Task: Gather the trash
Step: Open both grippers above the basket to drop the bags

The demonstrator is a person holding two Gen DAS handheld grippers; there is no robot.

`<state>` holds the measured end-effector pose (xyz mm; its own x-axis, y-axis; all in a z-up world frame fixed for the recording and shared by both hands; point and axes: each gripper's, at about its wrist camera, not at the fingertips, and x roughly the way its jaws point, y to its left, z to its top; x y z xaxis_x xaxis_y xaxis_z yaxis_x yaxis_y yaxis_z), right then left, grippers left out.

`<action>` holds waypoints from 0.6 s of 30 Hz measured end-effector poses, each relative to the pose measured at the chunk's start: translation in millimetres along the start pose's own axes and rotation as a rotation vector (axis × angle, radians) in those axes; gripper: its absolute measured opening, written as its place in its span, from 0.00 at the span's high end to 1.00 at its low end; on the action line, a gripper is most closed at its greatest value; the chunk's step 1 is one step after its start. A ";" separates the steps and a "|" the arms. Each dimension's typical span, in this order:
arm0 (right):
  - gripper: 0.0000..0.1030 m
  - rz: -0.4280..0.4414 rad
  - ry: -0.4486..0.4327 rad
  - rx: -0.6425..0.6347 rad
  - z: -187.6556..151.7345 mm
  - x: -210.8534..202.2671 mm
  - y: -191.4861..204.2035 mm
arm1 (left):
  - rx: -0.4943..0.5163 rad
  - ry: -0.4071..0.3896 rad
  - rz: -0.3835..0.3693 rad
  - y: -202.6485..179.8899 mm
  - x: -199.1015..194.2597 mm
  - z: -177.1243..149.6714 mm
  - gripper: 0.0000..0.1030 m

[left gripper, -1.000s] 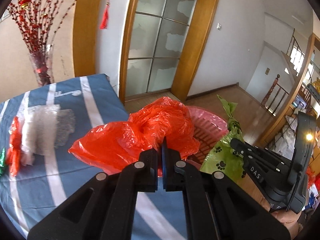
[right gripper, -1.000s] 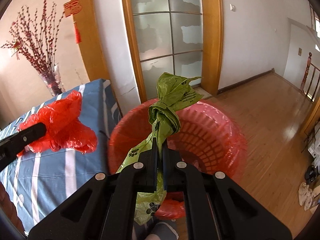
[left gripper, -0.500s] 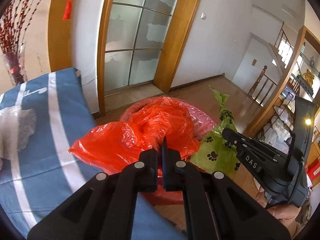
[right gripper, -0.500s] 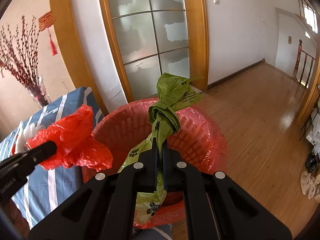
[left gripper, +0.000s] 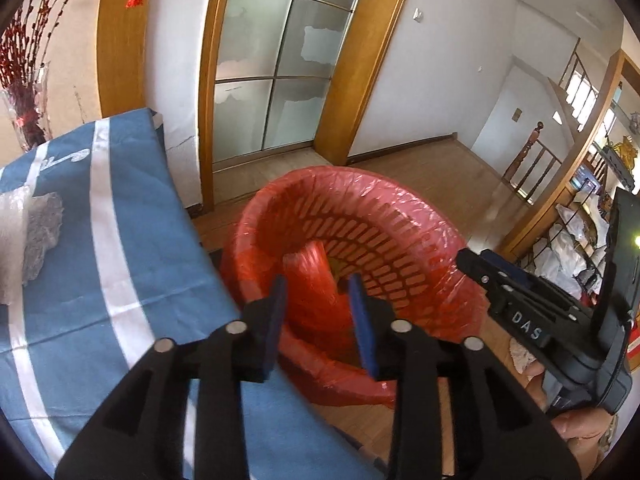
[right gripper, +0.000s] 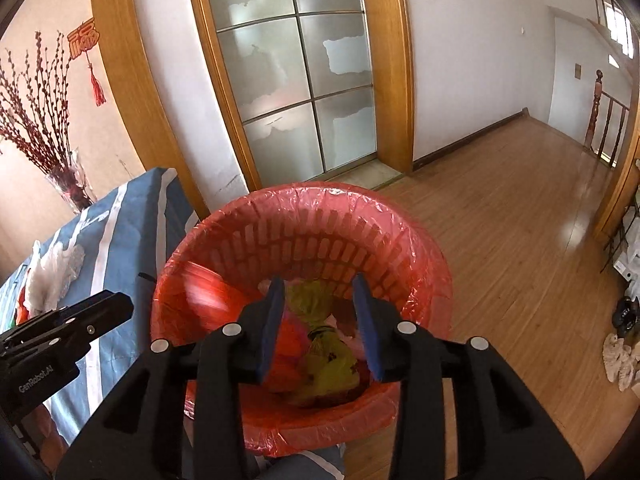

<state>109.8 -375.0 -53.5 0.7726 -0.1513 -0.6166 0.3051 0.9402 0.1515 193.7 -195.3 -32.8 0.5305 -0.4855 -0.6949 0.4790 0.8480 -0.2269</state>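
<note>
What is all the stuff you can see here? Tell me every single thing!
bin: one, red slotted basket with a red liner, on the floor beside the table
green bag: one, yellow-green, inside the bin
red bag: one, red, blurred, inside the bin
tablecloth: one, blue with white stripes, over the table
clear wrapping: one clump, whitish, on the tablecloth
vase of red twigs: one, behind the table
glass door: one, frosted panes, wooden frame
floor: wooden, brown
left claw: one, black, open above the bin
right claw: one, black, open above the bin
</note>
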 end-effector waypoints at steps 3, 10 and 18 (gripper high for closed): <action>0.56 -0.012 -0.008 -0.002 -1.2 -2.5 1.1 | 0.016 -0.011 0.044 5.8 -5.8 -3.9 0.51; 0.46 -0.016 -0.021 -0.021 -4.3 -8.2 11.2 | 0.018 -0.034 0.153 31.3 -29.3 -16.0 0.40; 0.39 0.014 -0.033 -0.064 -6.9 -13.5 41.8 | 0.003 -0.056 0.275 74.7 -59.1 -28.1 0.37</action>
<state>108.3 -331.5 -44.1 0.7948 -0.1465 -0.5890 0.2584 0.9598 0.1099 178.4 -97.3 -27.8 0.6787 -0.2479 -0.6913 0.3132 0.9491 -0.0329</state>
